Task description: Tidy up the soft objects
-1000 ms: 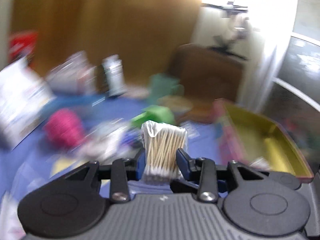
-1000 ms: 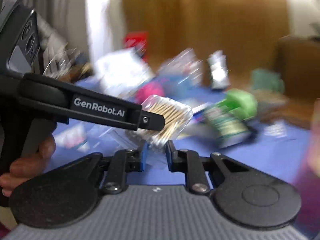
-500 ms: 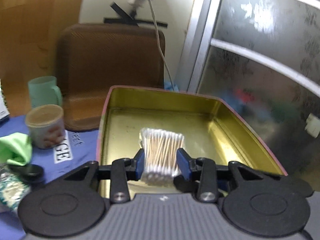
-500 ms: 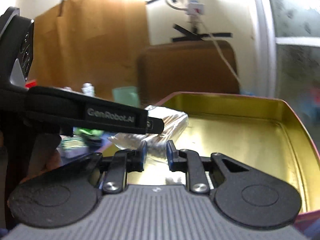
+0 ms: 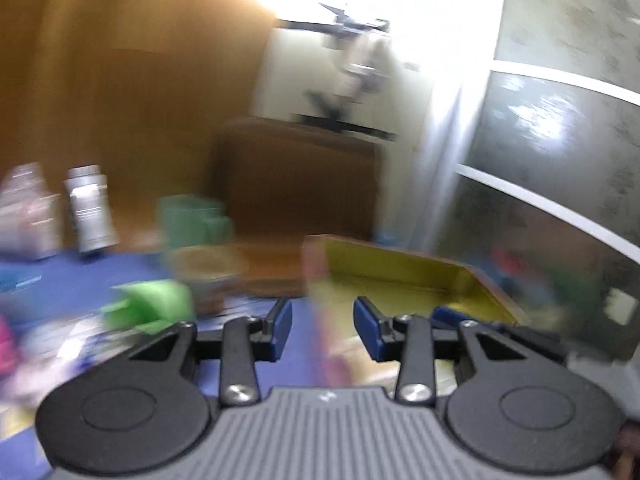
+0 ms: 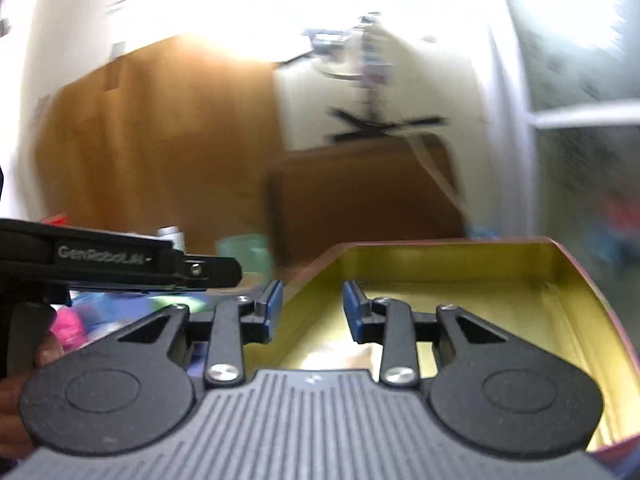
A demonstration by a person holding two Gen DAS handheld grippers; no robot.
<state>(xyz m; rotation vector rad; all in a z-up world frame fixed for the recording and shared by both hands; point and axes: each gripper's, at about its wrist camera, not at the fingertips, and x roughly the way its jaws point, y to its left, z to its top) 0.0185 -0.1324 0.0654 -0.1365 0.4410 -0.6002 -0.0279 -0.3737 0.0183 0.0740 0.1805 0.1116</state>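
Observation:
The left wrist view is blurred. My left gripper (image 5: 322, 316) is open, its blue pads apart with nothing between them, just left of the gold tin (image 5: 400, 276). From the right wrist view, my right gripper (image 6: 312, 304) hangs over the tin's (image 6: 460, 264) near left part. Its jaws are opening and nothing is between them. A pale blurred shape (image 6: 344, 356) lies on the tin floor below them; I cannot tell what it is. The left gripper (image 6: 230, 270) shows side-on at the left, beside the tin.
A blue cloth (image 5: 60, 280) covers the table left of the tin, with a green cloth (image 5: 152, 304), a pale green cup (image 5: 188, 220) and a white bottle (image 5: 88, 208). A brown chair back (image 5: 296, 176) stands behind. A hand (image 6: 16, 400) holds the left gripper's grip.
The cotton swab pack has left the left gripper's pads, and that gripper has swung left off the tin. The right gripper's jaws have spread and the clear bag is gone from between them.

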